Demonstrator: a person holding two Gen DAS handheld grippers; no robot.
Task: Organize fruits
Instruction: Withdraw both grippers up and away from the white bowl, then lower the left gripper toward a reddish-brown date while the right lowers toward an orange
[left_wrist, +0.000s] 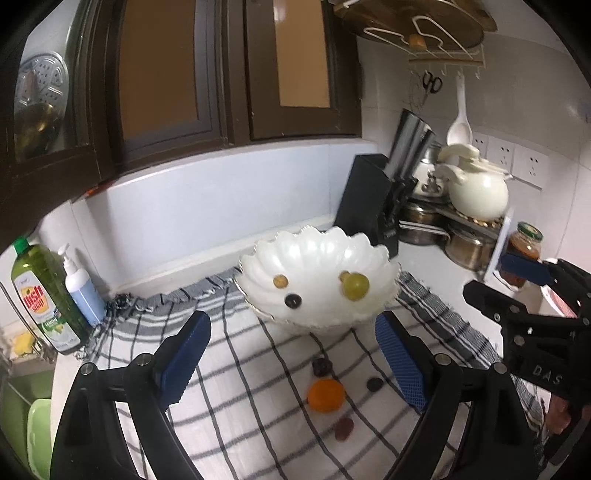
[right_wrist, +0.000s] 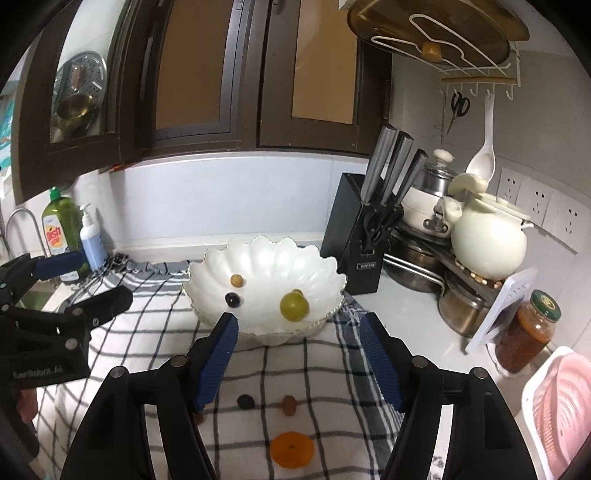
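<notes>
A white scalloped bowl (left_wrist: 317, 254) (right_wrist: 266, 258) stands on a checked cloth (left_wrist: 240, 406) (right_wrist: 303, 369). It holds a large green grape (left_wrist: 355, 287) (right_wrist: 294, 306), a dark grape (left_wrist: 293, 301) (right_wrist: 233, 299) and small yellow-brown fruits (left_wrist: 280, 281) (right_wrist: 236, 280). On the cloth in front lie an orange (left_wrist: 325, 395) (right_wrist: 291, 449) and several small dark and brown fruits (left_wrist: 322, 366) (right_wrist: 245, 401). My left gripper (left_wrist: 291, 354) is open and empty above the cloth, short of the bowl. My right gripper (right_wrist: 299, 350) is open and empty, also near the bowl's front rim.
A black knife block (right_wrist: 356, 236) stands right of the bowl, with pots and a white ceramic pot (right_wrist: 487, 240) behind. A sauce jar (right_wrist: 526, 332) and pink basket (right_wrist: 561, 406) stand at the right. Dish soap (left_wrist: 44, 295) and a pump bottle (left_wrist: 83, 288) stand left by the sink.
</notes>
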